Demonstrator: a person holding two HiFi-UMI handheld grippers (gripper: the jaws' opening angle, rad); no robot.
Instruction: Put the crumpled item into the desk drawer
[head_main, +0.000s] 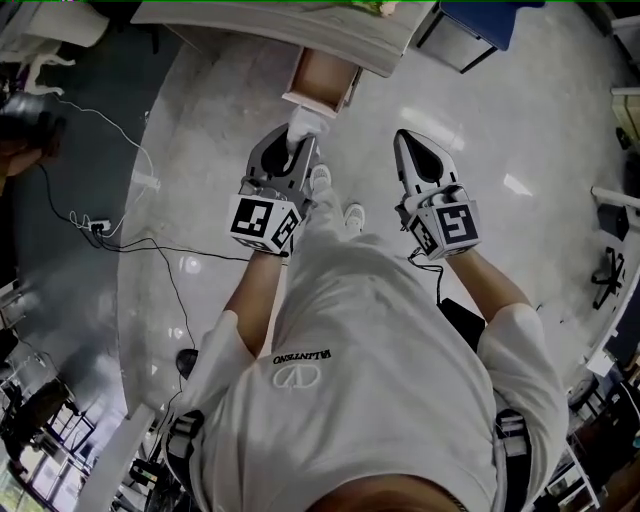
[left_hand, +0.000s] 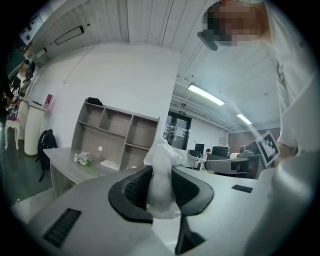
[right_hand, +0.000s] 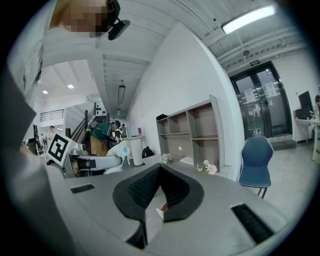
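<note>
Crumpled white wad of thin wrap (left_hand: 161, 175) is pinched between the black ribbed pads of the left gripper (head_main: 298, 142), its top poking out past the jaw tips. In the head view it sits at upper centre of the frame, just below the open wooden drawer (head_main: 322, 78) of the pale desk (head_main: 290, 28). To its right, the right gripper (head_main: 404, 141) has its jaws pressed together with nothing between them, over the glossy grey floor (head_main: 520, 120).
</note>
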